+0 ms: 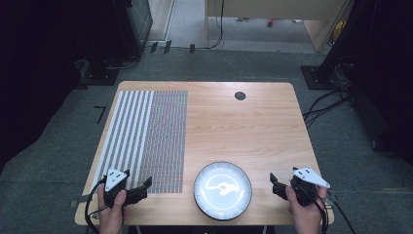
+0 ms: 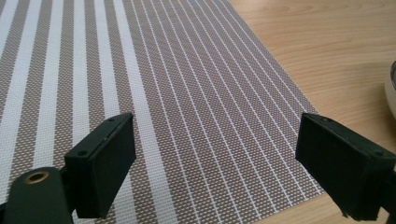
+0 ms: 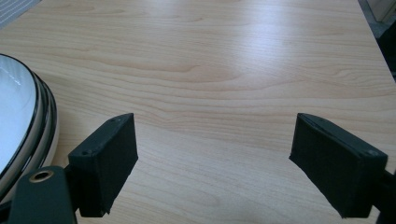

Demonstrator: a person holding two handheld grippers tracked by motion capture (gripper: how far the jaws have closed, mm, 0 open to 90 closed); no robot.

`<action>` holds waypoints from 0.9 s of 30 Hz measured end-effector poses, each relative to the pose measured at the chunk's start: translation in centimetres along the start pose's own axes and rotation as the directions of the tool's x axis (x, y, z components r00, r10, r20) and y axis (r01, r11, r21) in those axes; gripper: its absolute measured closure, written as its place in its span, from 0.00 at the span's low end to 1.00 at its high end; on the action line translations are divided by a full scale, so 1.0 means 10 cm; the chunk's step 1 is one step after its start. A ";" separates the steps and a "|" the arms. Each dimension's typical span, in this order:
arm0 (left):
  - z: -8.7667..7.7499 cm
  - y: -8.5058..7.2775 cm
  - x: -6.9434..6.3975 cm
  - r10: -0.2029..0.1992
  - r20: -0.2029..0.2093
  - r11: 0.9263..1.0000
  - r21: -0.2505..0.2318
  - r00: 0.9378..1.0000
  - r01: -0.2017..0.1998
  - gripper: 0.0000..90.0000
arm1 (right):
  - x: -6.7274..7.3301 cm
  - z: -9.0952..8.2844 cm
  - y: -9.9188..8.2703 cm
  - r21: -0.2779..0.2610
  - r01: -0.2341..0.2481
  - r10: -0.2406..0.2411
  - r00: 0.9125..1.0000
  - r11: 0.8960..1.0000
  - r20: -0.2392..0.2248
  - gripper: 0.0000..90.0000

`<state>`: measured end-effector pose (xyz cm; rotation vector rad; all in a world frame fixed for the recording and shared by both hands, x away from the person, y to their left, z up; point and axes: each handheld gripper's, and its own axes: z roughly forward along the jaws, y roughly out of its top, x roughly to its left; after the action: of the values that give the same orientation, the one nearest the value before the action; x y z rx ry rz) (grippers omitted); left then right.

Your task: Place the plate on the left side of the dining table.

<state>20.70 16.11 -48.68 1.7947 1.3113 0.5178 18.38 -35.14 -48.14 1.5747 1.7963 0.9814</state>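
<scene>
Two hand-held black two-jaw grippers, one white round plate with a dark rim, one woven placemat, one light wooden table.

Left gripper (image 1: 141,187): held in the person's left hand (image 1: 113,209) at the near left corner of the table (image 1: 253,122). Jaws spread wide, nothing between them. In the left gripper view (image 2: 215,168) its jaws sit low over the near right corner of the brown-and-white striped woven placemat (image 2: 154,93), which runs ahead of and to the left of this gripper.

Right gripper (image 1: 276,183): held in the person's right hand (image 1: 304,209) at the near right edge of the table. Jaws released, wide apart, holding nothing. In the right gripper view (image 3: 212,165) bare wood grain lies between and ahead of its jaws.

White round plate with a dark rim (image 1: 223,190): lies flat on the table between the two grippers, near the front edge, apart from both. Its rim lies just left of the right gripper's left jaw in the right gripper view (image 3: 28,121), and at the far right margin in the left gripper view (image 2: 391,88). Glossy surface, with bright reflections.

Small dark round hole (image 1: 240,95): in the table top, far ahead of both grippers, near the back edge.
</scene>
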 end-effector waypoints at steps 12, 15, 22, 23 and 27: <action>0.03 -0.01 -0.12 0.019 0.023 1.000 0.005 1.000 -0.019 0.13 | 0.11 0.00 0.01 -0.002 0.024 -0.024 0.999 1.000 -0.024 0.16; 0.05 -0.01 -0.16 0.008 0.049 1.000 0.007 0.999 -0.008 0.13 | 0.15 0.01 0.00 0.000 0.030 -0.030 0.999 1.000 -0.031 0.16; 0.09 -0.01 -0.29 0.023 0.080 1.000 0.015 0.997 -0.024 0.13 | 0.22 0.01 0.00 0.001 0.043 -0.043 0.998 0.999 -0.052 0.16; 0.10 -0.01 -0.31 0.026 0.083 0.999 0.016 0.996 -0.028 0.13 | 0.23 0.01 0.00 0.001 0.046 -0.046 0.998 0.999 -0.054 0.16; 0.11 -0.02 -0.36 0.036 0.092 0.999 0.020 0.995 -0.038 0.13 | 0.27 0.02 0.00 0.000 0.052 -0.052 0.997 0.999 -0.063 0.16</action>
<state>20.08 12.37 -48.96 1.8413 1.2274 0.4373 18.07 -32.42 -48.07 1.5058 1.8719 1.0157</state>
